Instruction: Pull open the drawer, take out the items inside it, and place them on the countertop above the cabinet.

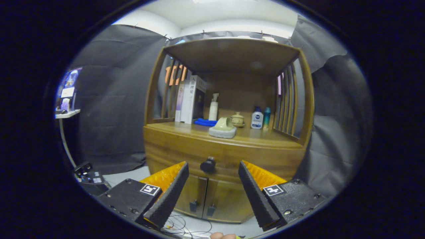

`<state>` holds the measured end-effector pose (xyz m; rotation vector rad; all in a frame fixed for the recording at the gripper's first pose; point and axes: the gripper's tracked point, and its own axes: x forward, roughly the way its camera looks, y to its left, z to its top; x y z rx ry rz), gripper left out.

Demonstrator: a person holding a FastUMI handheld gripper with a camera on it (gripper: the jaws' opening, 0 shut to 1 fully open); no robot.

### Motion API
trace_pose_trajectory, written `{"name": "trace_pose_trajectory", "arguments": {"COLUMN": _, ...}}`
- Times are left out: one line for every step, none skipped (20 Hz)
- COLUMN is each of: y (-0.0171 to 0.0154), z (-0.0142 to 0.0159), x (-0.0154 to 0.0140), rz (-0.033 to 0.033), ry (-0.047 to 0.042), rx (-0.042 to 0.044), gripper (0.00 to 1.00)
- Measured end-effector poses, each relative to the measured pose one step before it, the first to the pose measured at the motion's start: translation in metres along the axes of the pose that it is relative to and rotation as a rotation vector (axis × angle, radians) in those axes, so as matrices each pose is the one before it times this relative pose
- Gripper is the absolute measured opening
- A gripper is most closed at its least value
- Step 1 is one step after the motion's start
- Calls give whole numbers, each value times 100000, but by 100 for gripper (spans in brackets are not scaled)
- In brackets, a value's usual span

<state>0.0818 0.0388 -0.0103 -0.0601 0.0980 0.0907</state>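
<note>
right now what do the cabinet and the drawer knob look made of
Cabinet: wood, by its brown grain, with a smooth, slightly glossy finish. Drawer knob: dark and rounded, plastic or metal, hard to tell. It sits just ahead of the open gripper, between its fingers.

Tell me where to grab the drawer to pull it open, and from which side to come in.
Grip the dark round knob at the middle of the drawer front. It juts out toward the gripper, whose fingers stand open with the knob just ahead between them. Come straight in from the front, close one finger on each side of the knob, then pull back. The drawer looks shut now.
</note>
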Motion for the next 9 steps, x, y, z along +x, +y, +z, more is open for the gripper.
{"name": "trace_pose_trajectory", "arguments": {"y": -483, "z": -578, "x": -2695, "rz": -583, "ry": -91, "rx": 2186, "gripper": 98}}
{"name": "trace_pose_trajectory", "arguments": {"y": -733, "z": -648, "x": -2810, "rz": -1071, "ry": -441, "rx": 2559, "gripper": 98}}
{"name": "trace_pose_trajectory", "arguments": {"y": -610, "z": -612, "x": -2289, "rz": -547, "ry": -387, "rx": 2406, "gripper": 98}}
{"name": "trace_pose_trajectory", "arguments": {"y": -464, "z": -556, "x": -1441, "rz": -662, "ry": -242, "rx": 277, "gripper": 98}}
{"name": "trace_pose_trajectory", "arguments": {"y": -710, "z": -324, "x": -998, "rz": -773, "ry": 58, "rx": -990, "gripper": 97}}
{"name": "trace_pose_trajectory", "arguments": {"y": -706, "z": 52, "x": -539, "rz": -977, "ry": -581, "rx": -1019, "gripper": 97}}
{"name": "trace_pose_trajectory", "arguments": {"y": -92, "z": 624, "x": -157, "rz": -321, "ry": -1482, "rx": -867, "gripper": 98}}
{"name": "trace_pose_trajectory", "arguments": {"y": 296, "z": 619, "x": -8, "rz": 600, "ry": -1370, "rx": -1997, "gripper": 98}}
{"name": "trace_pose_trajectory", "arguments": {"y": 413, "z": 534, "x": 15, "rz": 1263, "ry": -1540, "rx": -2774, "gripper": 98}}
